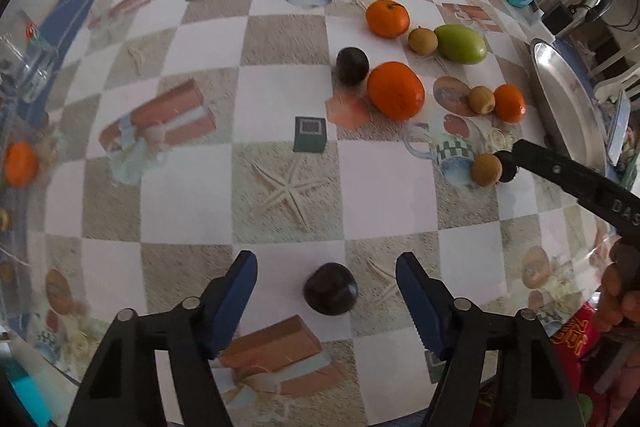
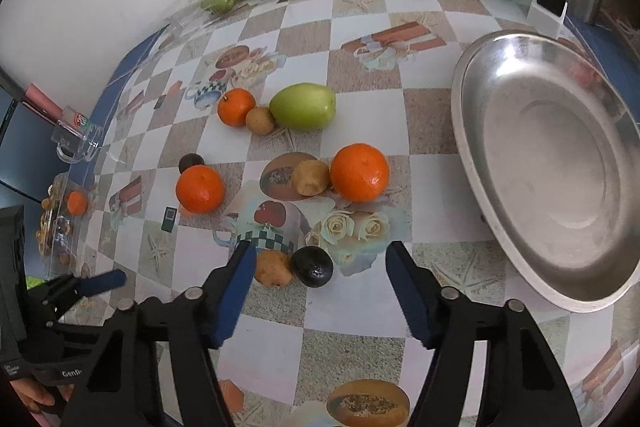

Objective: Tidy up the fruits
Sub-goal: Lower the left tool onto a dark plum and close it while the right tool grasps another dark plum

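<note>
My left claw (image 1: 326, 291) gapes around a dark round plum (image 1: 330, 289) on the checkered desk (image 1: 192, 187) — untouched — my right claw (image 2: 320, 267) likewise open over a small brown fruit (image 2: 273, 269) and a dark one (image 2: 312, 266).

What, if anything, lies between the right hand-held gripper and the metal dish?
Nothing visible. The right hand-held gripper has a dark fruit and a small brown fruit between its open fingers; only bare tablecloth separates them from the metal dish.
</note>
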`<state>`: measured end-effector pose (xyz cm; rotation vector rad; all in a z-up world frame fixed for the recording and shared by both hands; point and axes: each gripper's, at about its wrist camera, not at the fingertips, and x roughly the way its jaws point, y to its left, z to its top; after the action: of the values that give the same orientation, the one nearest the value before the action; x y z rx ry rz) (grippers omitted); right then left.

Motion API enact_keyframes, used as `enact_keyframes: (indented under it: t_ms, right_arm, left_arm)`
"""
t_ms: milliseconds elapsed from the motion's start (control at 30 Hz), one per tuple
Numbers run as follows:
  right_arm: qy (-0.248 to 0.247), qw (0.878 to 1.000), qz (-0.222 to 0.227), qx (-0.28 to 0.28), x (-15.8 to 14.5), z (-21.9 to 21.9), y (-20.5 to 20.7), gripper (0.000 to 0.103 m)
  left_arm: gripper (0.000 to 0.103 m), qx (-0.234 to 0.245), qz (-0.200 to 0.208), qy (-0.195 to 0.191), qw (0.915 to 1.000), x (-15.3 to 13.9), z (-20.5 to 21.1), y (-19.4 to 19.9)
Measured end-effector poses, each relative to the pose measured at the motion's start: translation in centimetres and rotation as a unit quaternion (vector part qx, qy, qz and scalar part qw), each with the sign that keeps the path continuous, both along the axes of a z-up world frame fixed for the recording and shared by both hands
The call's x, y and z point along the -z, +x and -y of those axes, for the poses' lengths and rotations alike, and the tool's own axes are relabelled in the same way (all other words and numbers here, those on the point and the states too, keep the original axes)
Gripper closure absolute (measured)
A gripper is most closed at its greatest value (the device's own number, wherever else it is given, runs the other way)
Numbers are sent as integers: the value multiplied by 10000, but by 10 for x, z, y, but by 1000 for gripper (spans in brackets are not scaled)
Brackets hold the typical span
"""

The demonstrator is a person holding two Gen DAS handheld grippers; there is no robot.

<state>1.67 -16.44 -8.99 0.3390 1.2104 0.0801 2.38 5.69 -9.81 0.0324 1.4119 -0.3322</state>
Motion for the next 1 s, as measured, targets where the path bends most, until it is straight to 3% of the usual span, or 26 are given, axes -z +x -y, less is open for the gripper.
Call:
enact_keyframes:
  t_ms: [333,700,1000]
  right_arm:
    - [249,9992,-289,144,15,4,3,60]
    - [513,9980,-314,200,17,4,4,74]
    - [605,9974,-319,220,17,5,3,78]
  left_arm:
    - [43,-123,-382,-161,9991,9,-11,-1]
    - [70,-101,-422,-133,9990,7,-9,-3]
    - [73,-158,-412,-165,9989,7,-10,-2]
